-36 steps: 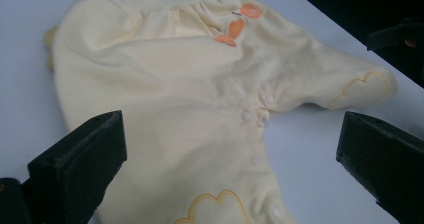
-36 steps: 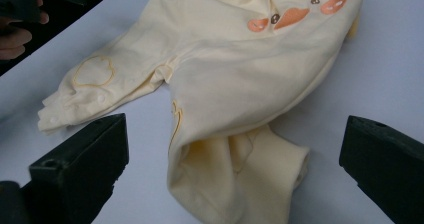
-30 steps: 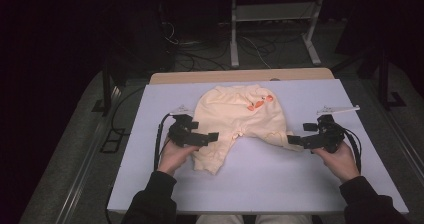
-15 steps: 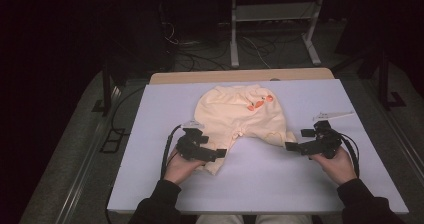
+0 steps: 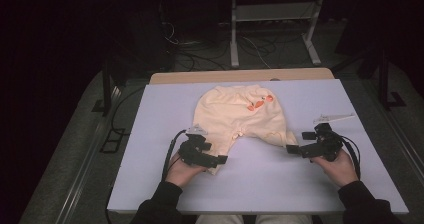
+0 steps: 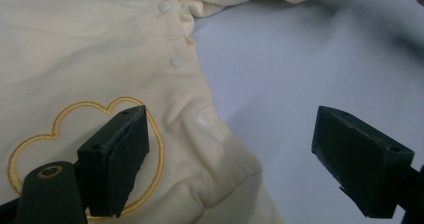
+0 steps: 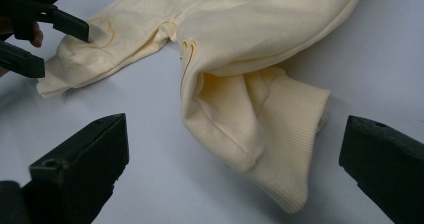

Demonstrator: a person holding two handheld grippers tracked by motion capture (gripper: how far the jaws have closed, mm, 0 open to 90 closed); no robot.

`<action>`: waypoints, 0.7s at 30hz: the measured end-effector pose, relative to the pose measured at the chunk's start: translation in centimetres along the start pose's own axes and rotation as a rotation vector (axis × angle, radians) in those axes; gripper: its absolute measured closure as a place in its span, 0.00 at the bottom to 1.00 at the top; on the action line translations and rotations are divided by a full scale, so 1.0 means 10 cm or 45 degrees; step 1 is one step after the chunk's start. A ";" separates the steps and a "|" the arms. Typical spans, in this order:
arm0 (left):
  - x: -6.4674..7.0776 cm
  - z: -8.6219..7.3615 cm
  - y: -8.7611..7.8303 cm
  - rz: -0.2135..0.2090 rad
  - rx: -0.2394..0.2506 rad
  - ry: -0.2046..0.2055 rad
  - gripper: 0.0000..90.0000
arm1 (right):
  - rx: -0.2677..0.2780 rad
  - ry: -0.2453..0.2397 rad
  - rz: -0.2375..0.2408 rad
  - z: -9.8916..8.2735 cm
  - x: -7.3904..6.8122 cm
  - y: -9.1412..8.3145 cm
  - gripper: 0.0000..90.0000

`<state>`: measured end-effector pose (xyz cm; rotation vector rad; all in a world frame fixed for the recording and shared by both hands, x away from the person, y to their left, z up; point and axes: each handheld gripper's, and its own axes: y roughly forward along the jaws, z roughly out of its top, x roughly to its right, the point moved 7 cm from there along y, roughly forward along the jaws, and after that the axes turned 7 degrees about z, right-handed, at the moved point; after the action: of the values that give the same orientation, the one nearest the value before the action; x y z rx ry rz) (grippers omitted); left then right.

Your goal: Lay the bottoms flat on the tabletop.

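Note:
Pale yellow baby trousers (image 5: pixel 235 109) with small orange motifs lie flat on the white table (image 5: pixel 165 114), legs toward me. My left gripper (image 5: pixel 220 161) is at the left leg's end. In the left gripper view its jaws (image 6: pixel 230 129) have just been closing but stand apart. One is over the embroidered heart (image 6: pixel 60 129), the other over bare table, with the leg's hem (image 6: pixel 235 184) between them, unpressed. My right gripper (image 5: pixel 292 149) sits at the other leg, open. The ribbed cuff (image 7: pixel 290 129) lies between its wide jaws (image 7: pixel 235 134) without touching them.
A small white flat piece (image 5: pixel 334 117) lies on the table just beyond my right hand. A wooden strip (image 5: pixel 240 76) runs along the table's far edge. Behind it stand a white metal frame (image 5: pixel 270 14) and floor cables (image 5: pixel 195 59).
My left gripper has slid toward me and slightly right along the left leg, down to its hem. The right gripper has barely shifted. The trousers lie as before.

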<state>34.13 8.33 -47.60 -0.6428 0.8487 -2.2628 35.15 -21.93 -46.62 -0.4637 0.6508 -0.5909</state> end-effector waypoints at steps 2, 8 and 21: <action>0.00 -0.01 0.02 0.011 -0.017 0.011 0.17 | -0.003 -0.001 -0.001 0.00 0.00 0.01 0.00; 0.01 -0.04 0.03 0.009 -0.040 0.011 0.25 | -0.004 0.003 -0.001 -0.01 0.00 0.01 0.00; 0.05 -0.12 0.13 0.158 -0.159 0.129 0.62 | -0.024 0.017 -0.009 -0.04 0.01 0.03 0.00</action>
<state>33.51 7.70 -49.22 -0.5192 1.0571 -2.1582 35.06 -21.86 -47.13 -0.4798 0.6679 -0.5951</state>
